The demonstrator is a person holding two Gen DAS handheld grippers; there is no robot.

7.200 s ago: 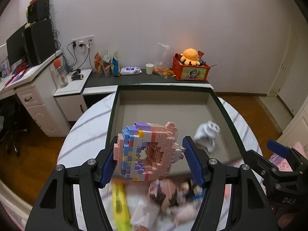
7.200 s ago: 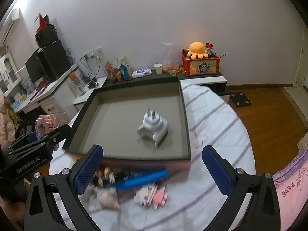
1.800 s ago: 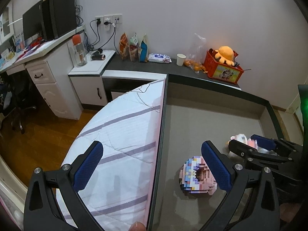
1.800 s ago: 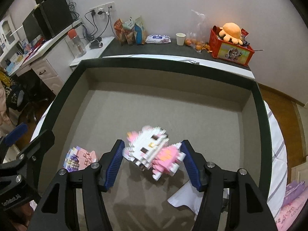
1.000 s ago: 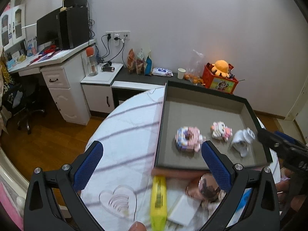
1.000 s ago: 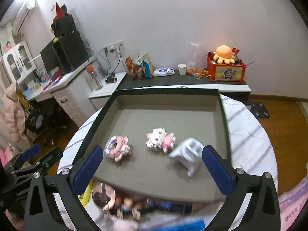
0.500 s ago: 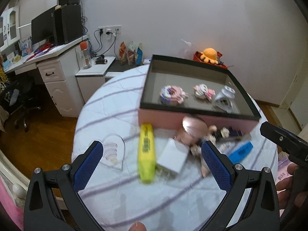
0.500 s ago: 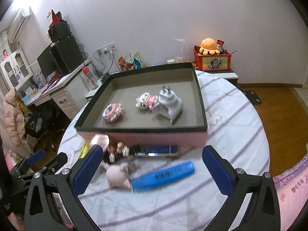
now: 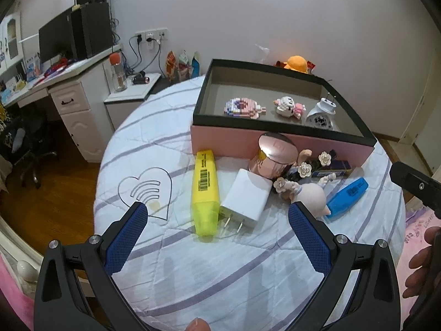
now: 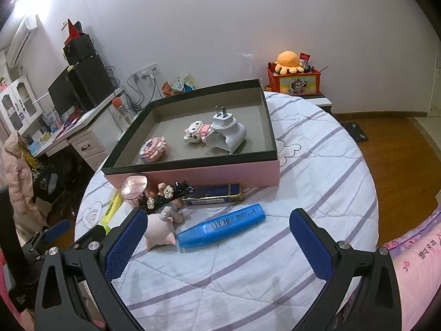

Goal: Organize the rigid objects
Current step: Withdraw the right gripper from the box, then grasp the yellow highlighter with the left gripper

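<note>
Lying between the spread left claw: yellow highlighter.

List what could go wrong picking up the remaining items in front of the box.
1. The white charger lies against the yellow highlighter; closing on one may drag the other.
2. The flowered hair clip, pink figurine and rose-gold jar are tangled close, so a grasp may catch several.
3. The blue highlighter could roll.

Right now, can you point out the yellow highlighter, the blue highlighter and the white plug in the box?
yellow highlighter (image 9: 204, 190), left wrist view, on its barcode label.
blue highlighter (image 10: 222, 229), right wrist view, mid-body.
white plug (image 10: 227, 134), right wrist view, on its rounded housing below the prongs.
</note>
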